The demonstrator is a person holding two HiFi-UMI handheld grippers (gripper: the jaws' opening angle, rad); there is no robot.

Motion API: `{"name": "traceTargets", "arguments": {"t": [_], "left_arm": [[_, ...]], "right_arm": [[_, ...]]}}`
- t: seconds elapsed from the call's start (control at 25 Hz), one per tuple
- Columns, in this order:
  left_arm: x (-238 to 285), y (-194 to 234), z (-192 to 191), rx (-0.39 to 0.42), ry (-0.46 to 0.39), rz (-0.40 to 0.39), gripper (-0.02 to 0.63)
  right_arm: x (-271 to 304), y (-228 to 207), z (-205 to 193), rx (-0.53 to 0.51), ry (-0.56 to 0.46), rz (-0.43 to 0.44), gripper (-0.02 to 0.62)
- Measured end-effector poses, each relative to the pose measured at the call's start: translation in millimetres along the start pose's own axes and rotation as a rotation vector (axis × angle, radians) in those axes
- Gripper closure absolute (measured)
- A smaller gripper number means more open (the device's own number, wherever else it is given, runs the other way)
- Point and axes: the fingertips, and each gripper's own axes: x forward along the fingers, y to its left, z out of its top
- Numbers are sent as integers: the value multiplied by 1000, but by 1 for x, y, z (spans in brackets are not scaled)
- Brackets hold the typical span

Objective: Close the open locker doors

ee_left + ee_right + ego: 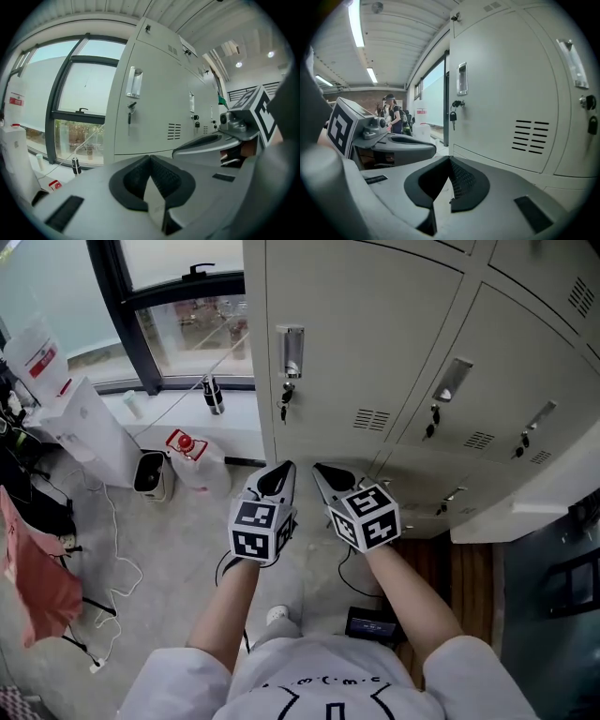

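Two grippers are held side by side in front of the person, the left gripper (279, 474) and the right gripper (328, 474), near each other but not touching. In its own view each gripper has the two dark jaws meeting at the tips, so both are closed, and nothing is between the jaws. Under them, on the floor (169, 540), a dark device (371, 622) lies just beside the right forearm (417, 606); it is too small to name.

The locker doors (370, 352) stand just beyond the tips, in front of both grippers, and neither gripper touches them. The nearest door has a metal handle (290, 351), and a key (284, 409) hangs below it. The doors that are seen whole lie flush with the cabinet. At the lower right a pale panel (525, 507) comes out toward the person; I cannot tell if it is an open door or a part of the cabinet.

Farther to the left is the window (187, 324). A dark bottle (214, 395) stands upright on its sill (164, 418), and a white bin (150, 474) stands on the floor below.
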Motion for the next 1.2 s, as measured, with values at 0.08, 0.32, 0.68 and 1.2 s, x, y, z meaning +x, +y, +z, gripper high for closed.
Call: {"name": "traceTargets", "arguments": {"t": [0.08, 0.32, 0.68, 1.2], "left_arm": [[-7, -17, 3, 3, -13, 8, 594], [-32, -67, 12, 6, -51, 43, 594], [-76, -148, 27, 31, -121, 92, 594], [-135, -227, 74, 129, -238, 51, 594]], "right_arm": [[-19, 1, 3, -12, -15, 3, 581], [-77, 9, 2, -50, -53, 24, 580], [-166, 15, 6, -73, -129, 56, 581], [-255, 44, 45, -121, -278, -3, 581]]}}
